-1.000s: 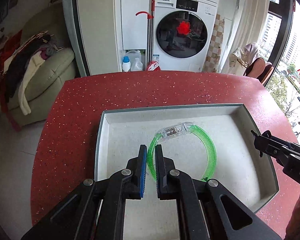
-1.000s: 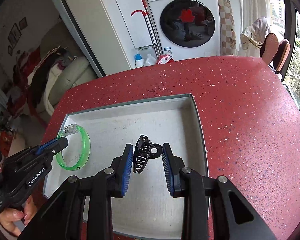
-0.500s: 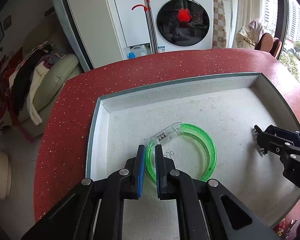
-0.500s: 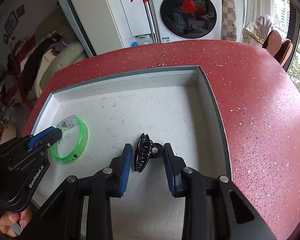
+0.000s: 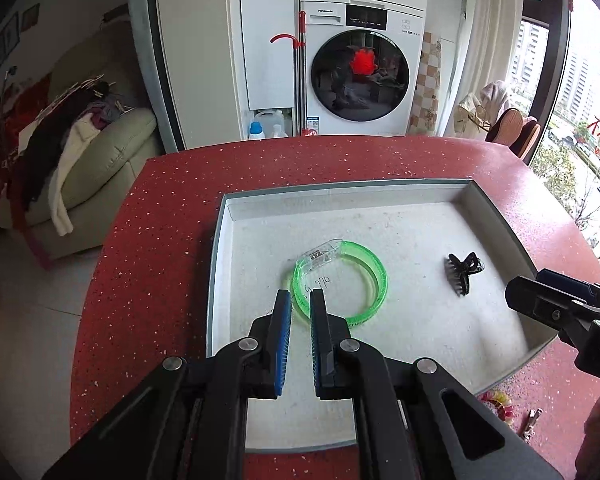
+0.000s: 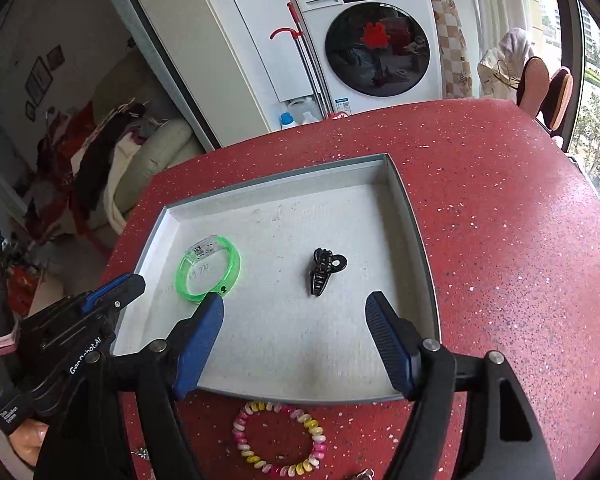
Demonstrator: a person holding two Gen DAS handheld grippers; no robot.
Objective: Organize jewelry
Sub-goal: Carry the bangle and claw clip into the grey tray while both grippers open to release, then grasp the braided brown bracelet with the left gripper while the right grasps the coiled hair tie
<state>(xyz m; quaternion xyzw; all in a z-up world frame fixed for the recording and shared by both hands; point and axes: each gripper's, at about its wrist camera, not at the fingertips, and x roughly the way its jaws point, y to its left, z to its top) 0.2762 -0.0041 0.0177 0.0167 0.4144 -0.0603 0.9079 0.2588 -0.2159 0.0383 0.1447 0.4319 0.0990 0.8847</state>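
A shallow grey tray (image 5: 496, 216) (image 6: 424, 240) sits on the red table. A green bracelet with a clear clasp (image 5: 374, 268) (image 6: 234, 258) lies in its left half. A black hair claw clip (image 5: 460, 274) (image 6: 322, 270) lies free in its right half. My left gripper (image 5: 300, 300) has its jaws narrowly parted around the bracelet's near rim; it also shows in the right wrist view (image 6: 116, 286). My right gripper (image 6: 294, 306) is open and empty, drawn back above the tray's near edge; it also shows in the left wrist view (image 5: 540, 292).
A pink and yellow coil hair tie (image 6: 280, 440) lies on the table in front of the tray, and also shows in the left wrist view (image 5: 498, 402). A small metal piece (image 5: 530, 426) lies beside it. The red table (image 6: 520, 220) extends to the right. A washing machine (image 5: 360, 80) stands behind.
My right gripper has opened wide, let go of the black claw clip in the tray and pulled back. My left gripper has loosened on the bracelet, which now lies flat.
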